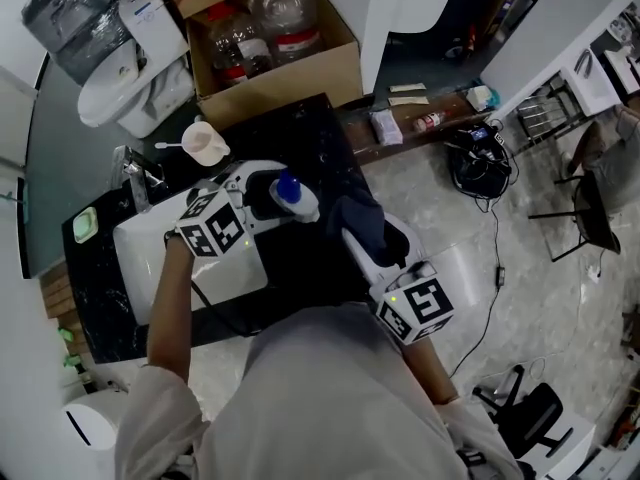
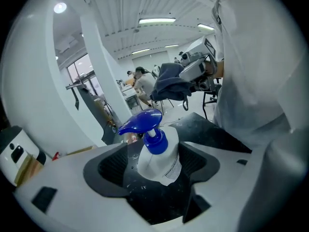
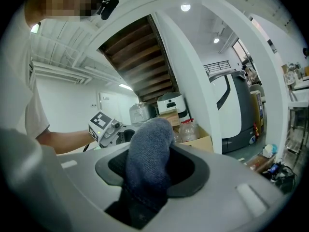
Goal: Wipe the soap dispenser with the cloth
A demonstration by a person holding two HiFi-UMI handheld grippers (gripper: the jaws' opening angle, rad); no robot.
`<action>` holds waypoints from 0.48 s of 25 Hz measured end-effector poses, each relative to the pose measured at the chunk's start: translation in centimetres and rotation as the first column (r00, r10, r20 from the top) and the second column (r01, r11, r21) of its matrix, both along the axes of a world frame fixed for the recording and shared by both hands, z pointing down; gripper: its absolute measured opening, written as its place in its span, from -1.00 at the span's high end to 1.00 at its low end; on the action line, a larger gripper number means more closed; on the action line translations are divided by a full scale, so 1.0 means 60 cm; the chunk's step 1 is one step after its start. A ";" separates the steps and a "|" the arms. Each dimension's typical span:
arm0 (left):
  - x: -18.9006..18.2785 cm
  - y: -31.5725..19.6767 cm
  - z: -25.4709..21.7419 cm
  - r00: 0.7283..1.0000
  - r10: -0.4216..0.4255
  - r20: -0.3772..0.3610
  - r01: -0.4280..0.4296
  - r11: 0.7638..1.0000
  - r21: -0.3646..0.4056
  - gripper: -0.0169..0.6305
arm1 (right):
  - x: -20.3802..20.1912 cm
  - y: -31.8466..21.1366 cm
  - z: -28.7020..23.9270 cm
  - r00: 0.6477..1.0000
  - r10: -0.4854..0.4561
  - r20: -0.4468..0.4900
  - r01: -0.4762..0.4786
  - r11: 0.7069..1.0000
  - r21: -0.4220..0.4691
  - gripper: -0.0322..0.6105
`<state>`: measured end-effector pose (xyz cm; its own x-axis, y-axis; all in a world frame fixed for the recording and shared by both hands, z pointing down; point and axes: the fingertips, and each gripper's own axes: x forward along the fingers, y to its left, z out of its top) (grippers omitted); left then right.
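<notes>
The soap dispenser (image 1: 292,196), a white bottle with a blue pump (image 2: 145,121), stands on the black counter (image 1: 325,133) beside the sink. My left gripper (image 1: 283,200) reaches around it. In the left gripper view the bottle (image 2: 158,158) sits between the two dark pads (image 2: 113,166); a gap shows on its left side, so the jaws are open. My right gripper (image 1: 365,233) hovers just right of the bottle, shut on a dark blue-grey cloth (image 1: 360,218). In the right gripper view the cloth (image 3: 147,156) bulges up out of the jaws.
A white sink (image 1: 190,268) with a tap (image 1: 135,178) lies left of the bottle. A pale cup (image 1: 205,143) stands on the counter's far side. Behind it are a cardboard box of bottles (image 1: 270,38) and a toilet (image 1: 130,83). Cables and chairs crowd the floor at the right.
</notes>
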<state>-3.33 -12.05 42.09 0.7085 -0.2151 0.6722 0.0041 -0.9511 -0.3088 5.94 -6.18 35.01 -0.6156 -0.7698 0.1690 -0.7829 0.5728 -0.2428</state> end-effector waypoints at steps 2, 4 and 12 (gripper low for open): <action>0.006 0.003 0.010 0.998 0.049 0.040 -0.048 0.998 -0.032 -0.03 | 0.000 -0.006 0.008 1.000 -0.006 0.005 0.006 1.000 -0.017 0.35; 0.011 0.009 0.025 0.992 0.097 0.082 -0.091 0.993 -0.076 -0.03 | -0.002 -0.010 0.016 1.000 -0.017 0.006 0.017 0.999 -0.030 0.35; 0.027 0.006 0.033 0.999 0.028 -0.046 -0.038 0.970 -0.240 0.01 | 0.000 -0.032 0.034 1.000 -0.024 0.011 0.025 0.998 -0.062 0.35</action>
<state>-1.72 -11.68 44.07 0.7409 -0.0267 0.6711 0.0291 -0.9970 -0.0718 5.97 -8.07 37.07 -0.6359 -0.7428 0.2092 -0.7662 0.5753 -0.2862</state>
